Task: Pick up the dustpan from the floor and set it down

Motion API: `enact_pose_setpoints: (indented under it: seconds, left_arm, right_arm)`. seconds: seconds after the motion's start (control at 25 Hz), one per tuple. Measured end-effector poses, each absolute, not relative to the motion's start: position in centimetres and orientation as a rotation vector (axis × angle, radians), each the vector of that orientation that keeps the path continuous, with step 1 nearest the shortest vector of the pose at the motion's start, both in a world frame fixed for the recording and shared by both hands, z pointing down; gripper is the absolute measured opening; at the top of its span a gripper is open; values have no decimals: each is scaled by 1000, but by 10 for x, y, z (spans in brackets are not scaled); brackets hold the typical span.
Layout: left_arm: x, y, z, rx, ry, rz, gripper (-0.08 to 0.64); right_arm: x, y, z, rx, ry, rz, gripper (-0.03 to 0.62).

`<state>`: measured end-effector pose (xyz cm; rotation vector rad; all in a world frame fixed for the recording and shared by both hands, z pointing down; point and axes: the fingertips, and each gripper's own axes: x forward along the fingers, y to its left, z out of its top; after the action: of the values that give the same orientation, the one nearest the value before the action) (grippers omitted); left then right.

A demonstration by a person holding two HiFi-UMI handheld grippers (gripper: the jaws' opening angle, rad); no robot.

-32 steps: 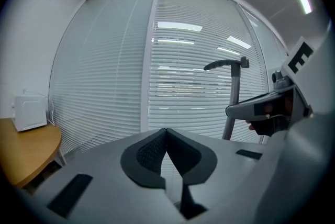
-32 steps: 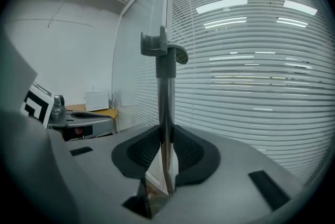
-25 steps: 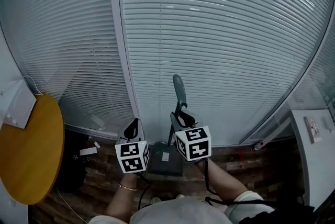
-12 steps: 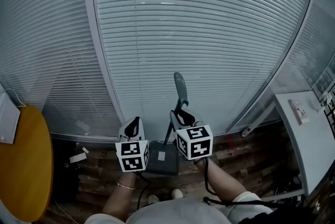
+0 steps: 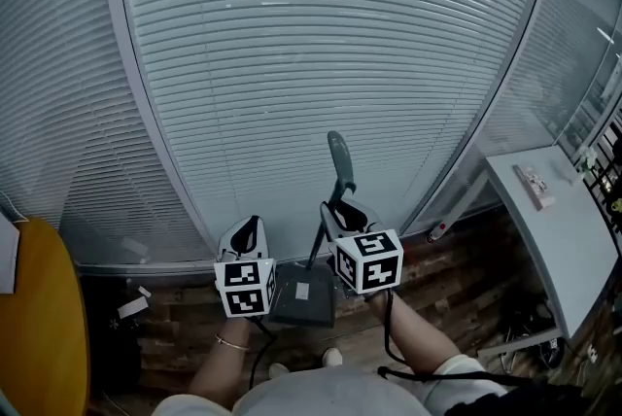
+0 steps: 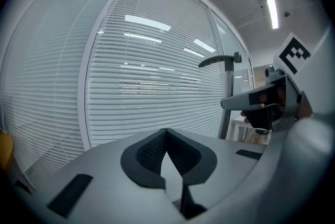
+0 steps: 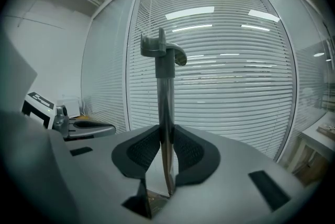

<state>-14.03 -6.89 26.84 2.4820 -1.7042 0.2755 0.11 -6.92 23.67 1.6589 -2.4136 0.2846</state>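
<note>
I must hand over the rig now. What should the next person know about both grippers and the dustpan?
Right gripper: shut on the dustpan by its metal pole, which stands upright between the pads.
Left gripper: shut, nothing in it, level with the right one.
The dustpan hangs low between the two grippers, over the wooden floor. It looks lifted, but the pictures do not rule out contact with the floor.
Done: the grip for the pickup.
Left: set the dustpan down, then open the jaws.
</note>
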Motion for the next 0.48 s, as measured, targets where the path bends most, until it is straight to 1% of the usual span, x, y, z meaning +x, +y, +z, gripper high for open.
enact_pose_setpoints:
  seconds: [0.48]
  left_arm:
    - [-87,-74,278,2513,-1654,310,17]
  right_arm:
    - [61,-71,253,1680,-2383,324,97]
